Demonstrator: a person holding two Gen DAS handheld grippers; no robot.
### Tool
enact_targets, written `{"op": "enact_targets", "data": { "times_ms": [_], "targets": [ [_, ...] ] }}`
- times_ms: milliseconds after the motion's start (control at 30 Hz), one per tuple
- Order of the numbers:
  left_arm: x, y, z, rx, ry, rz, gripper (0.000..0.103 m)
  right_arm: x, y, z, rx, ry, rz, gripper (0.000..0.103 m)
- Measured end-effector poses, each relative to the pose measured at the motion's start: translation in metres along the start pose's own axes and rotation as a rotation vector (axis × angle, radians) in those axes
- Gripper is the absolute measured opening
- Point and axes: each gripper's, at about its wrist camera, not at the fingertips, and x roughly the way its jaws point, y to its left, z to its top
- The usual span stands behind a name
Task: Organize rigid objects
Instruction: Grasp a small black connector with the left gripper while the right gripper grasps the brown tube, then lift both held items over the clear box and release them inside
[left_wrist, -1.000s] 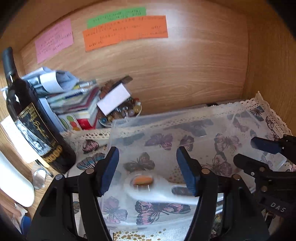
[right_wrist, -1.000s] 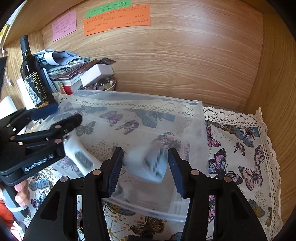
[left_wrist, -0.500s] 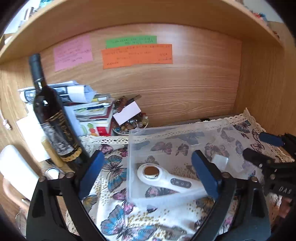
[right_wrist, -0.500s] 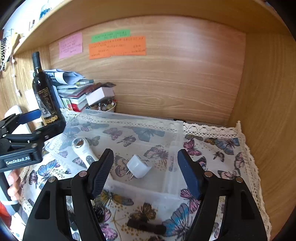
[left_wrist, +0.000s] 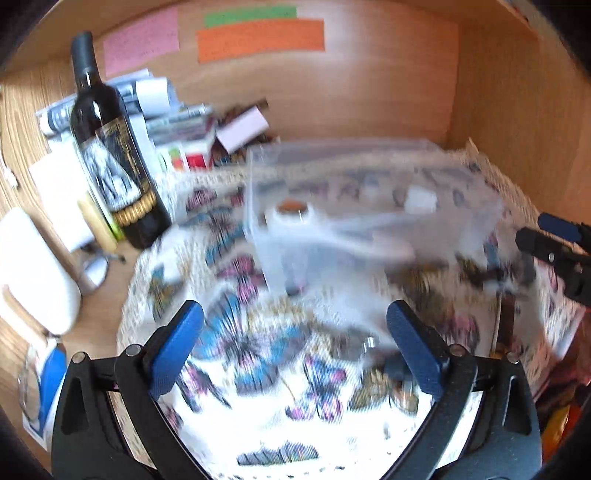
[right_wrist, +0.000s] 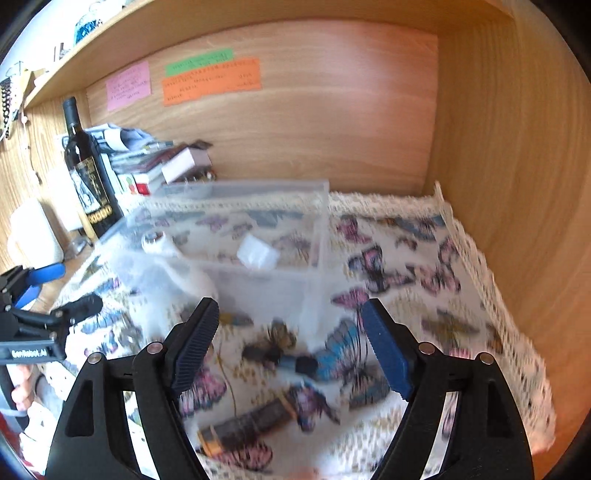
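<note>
A clear plastic bin (left_wrist: 258, 236) (right_wrist: 317, 206) stands on the butterfly cloth. Inside lie a white handheld device with an orange round end (left_wrist: 295, 214) (right_wrist: 159, 242) and a white plug adapter (left_wrist: 419, 199) (right_wrist: 256, 253). My left gripper (left_wrist: 295, 343) is open and empty, in front of the bin. My right gripper (right_wrist: 290, 343) is open and empty, above loose items on the cloth: a small dark object (right_wrist: 295, 363) and a dark stick with an orange end (right_wrist: 243, 424). Both views are blurred.
A dark wine bottle (left_wrist: 110, 155) (right_wrist: 86, 173) stands at the left by a stack of books and papers (left_wrist: 173, 122). A white object (left_wrist: 33, 269) lies at the far left. Wooden walls close the back and right. Coloured notes (right_wrist: 210, 77) hang on the back wall.
Both grippers have let go of the device and the adapter inside the bin, opened, and pulled back and down toward the near side of the cloth.
</note>
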Motion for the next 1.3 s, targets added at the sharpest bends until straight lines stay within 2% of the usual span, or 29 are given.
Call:
{"op": "enact_targets", "data": {
  "times_ms": [233, 433, 500, 567, 700, 767, 867, 900, 967, 1000, 1300],
  "targets": [
    [0.004, -0.015, -0.033, 0.026, 0.084, -0.073, 0.101, 0.009, 0.004, -0.037, 0.055, 0.113, 0.039, 0.078],
    [0.005, -0.029, -0.046, 0.050, 0.100, -0.122, 0.101, 0.020, 0.014, -0.054, 0.045, 0.167, 0.029, 0.076],
    [0.005, -0.033, -0.047, 0.051, 0.102, -0.145, 0.098, 0.019, 0.015, -0.058, 0.037, 0.167, 0.019, 0.069],
    [0.007, -0.039, -0.046, 0.061, 0.105, -0.166, 0.086, 0.018, 0.017, -0.059, 0.016, 0.167, 0.004, 0.056],
    [0.012, -0.047, -0.042, 0.078, 0.111, -0.186, 0.081, 0.014, 0.013, -0.062, -0.004, 0.163, 0.000, 0.039],
    [0.016, -0.050, -0.041, 0.081, 0.123, -0.195, 0.073, 0.014, 0.011, -0.061, 0.001, 0.161, -0.003, 0.029],
    [0.018, -0.055, -0.039, 0.091, 0.115, -0.195, 0.066, 0.014, 0.006, -0.061, 0.013, 0.157, -0.006, 0.018],
    [0.018, -0.055, -0.038, 0.094, 0.112, -0.196, 0.063, 0.014, 0.005, -0.061, 0.015, 0.156, -0.005, 0.016],
    [0.019, -0.057, -0.037, 0.100, 0.103, -0.191, 0.047, 0.013, 0.004, -0.060, 0.021, 0.152, -0.001, 0.010],
    [0.020, -0.057, -0.036, 0.099, 0.099, -0.189, 0.044, 0.013, 0.003, -0.060, 0.021, 0.150, 0.002, 0.010],
    [0.014, -0.037, -0.036, 0.041, 0.082, -0.178, 0.044, -0.001, 0.007, -0.055, 0.003, 0.097, 0.015, 0.010]
  ]
}}
